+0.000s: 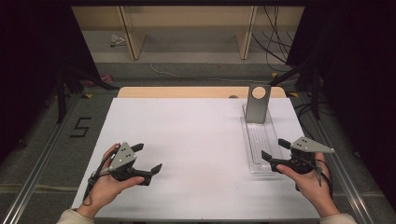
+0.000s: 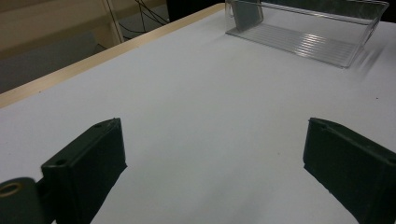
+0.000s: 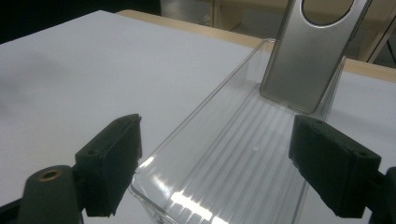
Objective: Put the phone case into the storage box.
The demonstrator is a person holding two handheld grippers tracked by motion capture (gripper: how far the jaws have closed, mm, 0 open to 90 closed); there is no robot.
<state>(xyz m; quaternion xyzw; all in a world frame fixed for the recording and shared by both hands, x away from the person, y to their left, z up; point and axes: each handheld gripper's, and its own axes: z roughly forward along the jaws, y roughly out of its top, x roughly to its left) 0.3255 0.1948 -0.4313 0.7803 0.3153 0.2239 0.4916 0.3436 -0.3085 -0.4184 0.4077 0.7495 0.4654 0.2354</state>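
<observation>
Clear ribbed plastic tray (image 3: pixel 224 177) holds an upright brushed-metal plate (image 3: pixel 310 56) (round hole), right gripper (image 1: pixel 274 150) and left gripper (image 1: pixel 148 158) both agape.

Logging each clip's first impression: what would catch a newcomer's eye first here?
The eye goes first to the clear plastic tray at the right of the white table, with a grey metal plate with a round hole standing at its far end. Next, the two hand-held tools: the right tool open at the tray's near end, the left tool open over bare table.
</observation>
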